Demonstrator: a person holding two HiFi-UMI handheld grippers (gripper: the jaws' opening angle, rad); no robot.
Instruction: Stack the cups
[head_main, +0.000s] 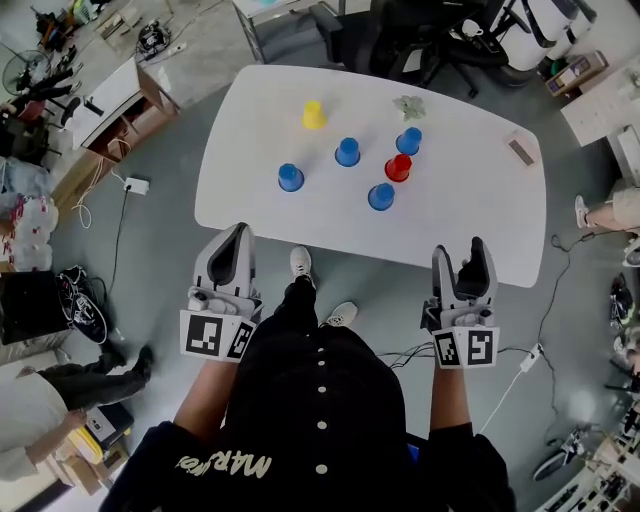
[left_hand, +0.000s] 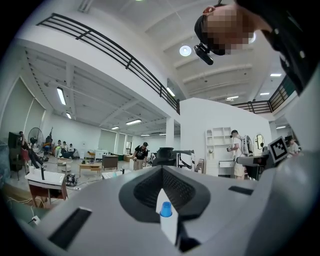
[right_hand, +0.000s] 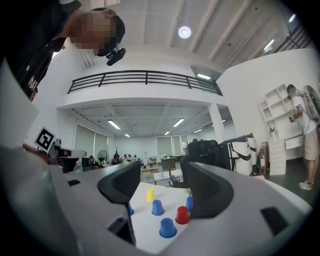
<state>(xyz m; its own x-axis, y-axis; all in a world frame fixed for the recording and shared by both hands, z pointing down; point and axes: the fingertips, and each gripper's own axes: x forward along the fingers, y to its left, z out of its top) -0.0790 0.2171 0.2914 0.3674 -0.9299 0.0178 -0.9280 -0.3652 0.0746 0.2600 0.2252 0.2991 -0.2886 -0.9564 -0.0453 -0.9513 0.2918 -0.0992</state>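
Several cups stand upside down on the white table (head_main: 470, 215): a yellow cup (head_main: 314, 115), a red cup (head_main: 398, 167), and blue cups (head_main: 347, 152) spread around them, one being the nearest blue cup (head_main: 381, 196). Both grippers hang short of the table's near edge, holding nothing. My left gripper (head_main: 238, 238) has its jaws together; through the sliver between them in the left gripper view (left_hand: 162, 169) one blue cup (left_hand: 165, 210) shows. My right gripper (head_main: 463, 260) stands open; the right gripper view (right_hand: 165, 175) frames the yellow cup (right_hand: 150, 195), red cup (right_hand: 182, 215) and a blue cup (right_hand: 167, 227).
A crumpled grey-green wad (head_main: 409, 105) and a small flat block (head_main: 520, 148) lie on the table's far and right parts. An office chair (head_main: 400, 40) stands behind the table. Cables and a power strip (head_main: 135, 185) lie on the floor at left. Another person (head_main: 60, 385) crouches at lower left.
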